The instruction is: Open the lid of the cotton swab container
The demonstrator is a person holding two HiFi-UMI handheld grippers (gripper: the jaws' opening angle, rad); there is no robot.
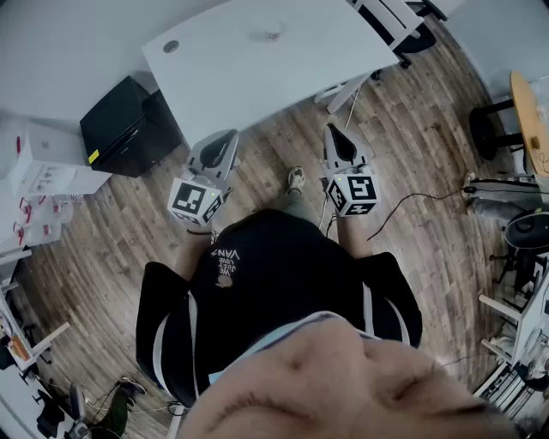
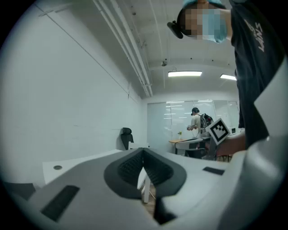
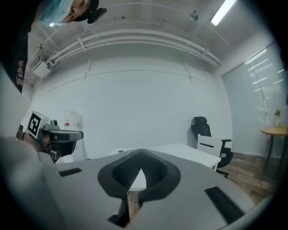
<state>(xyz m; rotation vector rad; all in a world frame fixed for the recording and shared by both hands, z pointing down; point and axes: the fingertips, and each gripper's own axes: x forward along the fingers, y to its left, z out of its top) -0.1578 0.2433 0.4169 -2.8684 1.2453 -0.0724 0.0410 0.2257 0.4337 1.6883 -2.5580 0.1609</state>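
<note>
1. Cotton swab container (image 1: 273,34): we think it's the tiny pale blob on the white table (image 1: 223,81); too small to confirm.
2. L gripper (image 2: 144,157) & R gripper (image 3: 140,157): jaws pressed together, nothing btwn; we hold both short of the table.

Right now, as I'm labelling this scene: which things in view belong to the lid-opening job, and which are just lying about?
Job in hand:
left gripper and right gripper, both shut and empty
white table
small item on it, too small to identify

Lying about:
black cabinet
office chair
white boxes
</note>
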